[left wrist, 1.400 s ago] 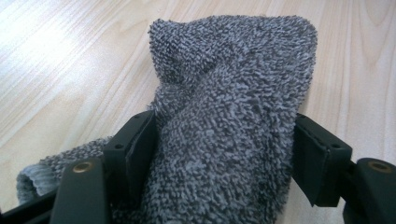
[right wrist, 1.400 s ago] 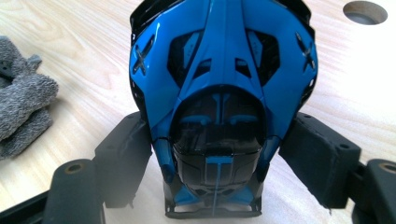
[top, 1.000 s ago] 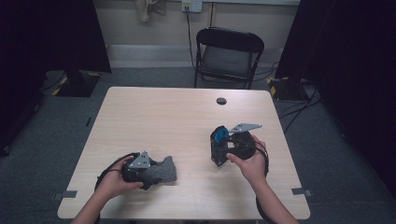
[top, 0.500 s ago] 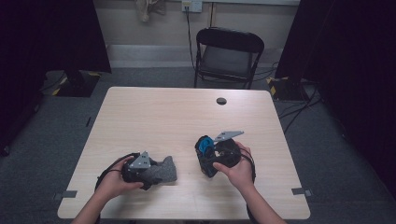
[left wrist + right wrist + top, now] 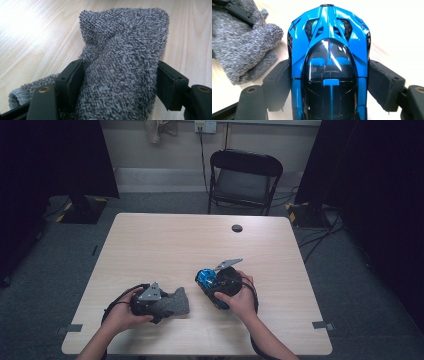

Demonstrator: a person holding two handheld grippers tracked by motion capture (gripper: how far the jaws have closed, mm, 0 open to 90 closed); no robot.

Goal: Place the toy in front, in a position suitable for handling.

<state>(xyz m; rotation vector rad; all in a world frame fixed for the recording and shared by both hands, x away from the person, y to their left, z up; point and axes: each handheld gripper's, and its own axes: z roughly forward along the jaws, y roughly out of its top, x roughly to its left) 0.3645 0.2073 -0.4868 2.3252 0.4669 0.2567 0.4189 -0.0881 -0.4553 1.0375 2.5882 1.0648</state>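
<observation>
A grey terry sock (image 5: pixel 120 45) lies on the light wood table (image 5: pixel 165 240), and my left gripper (image 5: pixel 120 72) is shut on it, both pads pressing its sides. In the high view the sock (image 5: pixel 179 303) sticks out to the right of the left gripper (image 5: pixel 167 304) near the front edge. My right gripper (image 5: pixel 328 77) is shut on a glossy blue and black toy car (image 5: pixel 328 45), nose pointing away. From above, the car (image 5: pixel 205 279) and the right gripper (image 5: pixel 209 282) sit just right of the sock, a small gap between them. The sock (image 5: pixel 242 50) lies left of the car in the right gripper view.
A small black round disc (image 5: pixel 237 228) lies near the table's far edge. A black folding chair (image 5: pixel 245 180) stands behind the table. Cables run over the floor at the right. The far half and left side of the tabletop are bare.
My right gripper has carried the blue car to the left and lower, closer to the sock. The left gripper and the sock have stayed in place.
</observation>
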